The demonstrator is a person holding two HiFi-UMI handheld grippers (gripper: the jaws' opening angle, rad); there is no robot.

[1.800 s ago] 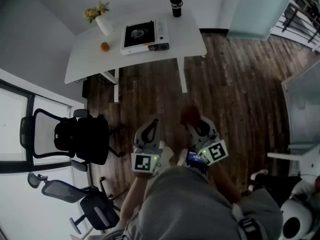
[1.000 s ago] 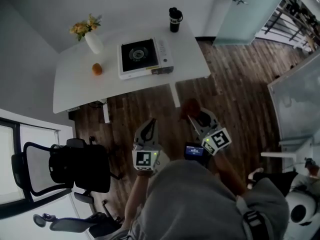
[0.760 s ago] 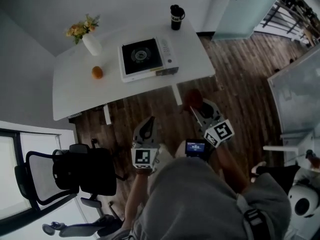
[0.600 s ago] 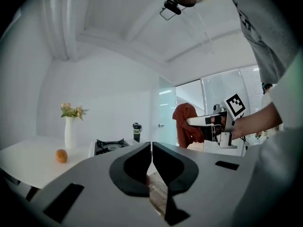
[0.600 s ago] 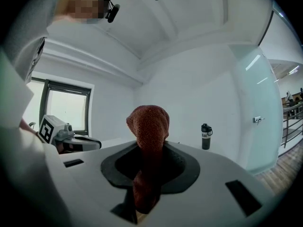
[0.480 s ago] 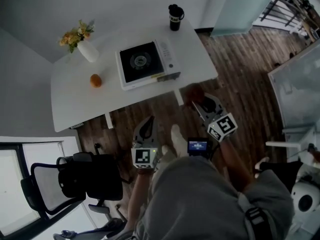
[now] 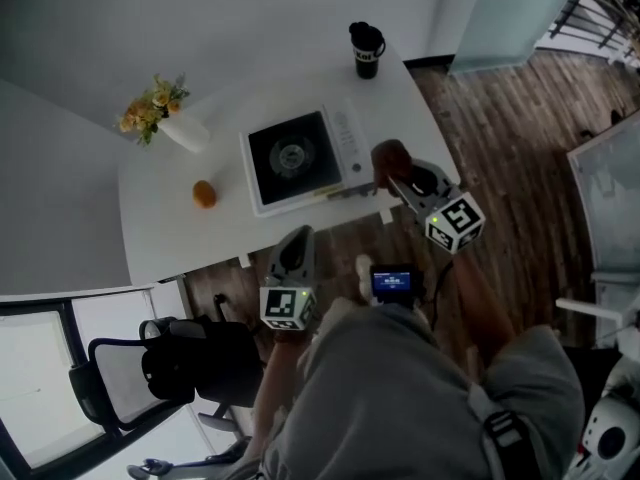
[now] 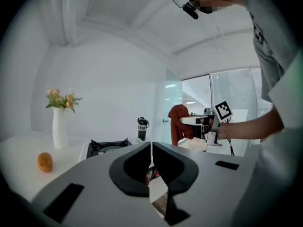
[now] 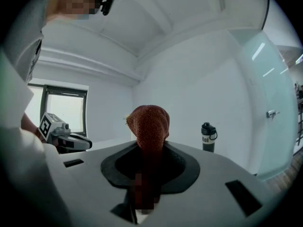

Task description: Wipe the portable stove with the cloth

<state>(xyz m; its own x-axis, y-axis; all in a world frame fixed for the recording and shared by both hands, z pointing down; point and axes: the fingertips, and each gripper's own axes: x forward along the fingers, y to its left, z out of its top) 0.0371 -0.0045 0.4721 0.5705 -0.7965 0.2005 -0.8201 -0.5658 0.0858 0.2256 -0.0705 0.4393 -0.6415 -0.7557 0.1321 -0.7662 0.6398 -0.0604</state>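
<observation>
The portable stove (image 7: 300, 158), white with a black top and round burner, sits on the white table (image 7: 180, 228); in the left gripper view the stove (image 8: 109, 147) lies ahead. My right gripper (image 7: 395, 175) is shut on a reddish-brown cloth (image 7: 388, 158), held bunched at the table's near right edge beside the stove. The cloth (image 9: 150, 126) fills the right gripper view, clamped between the jaws. My left gripper (image 7: 297, 240) is shut and empty, over the floor just short of the table's near edge.
On the table stand a white vase with flowers (image 7: 165, 118), an orange fruit (image 7: 204, 194) and a black bottle (image 7: 366, 46). A black office chair (image 7: 190, 363) stands at the lower left. A glass door (image 7: 510, 13) is at the upper right, above wooden flooring (image 7: 520, 138).
The person has walked up to the table; both grippers moved forward. The right gripper with the cloth now reaches the table's edge by the stove, the left one trails behind.
</observation>
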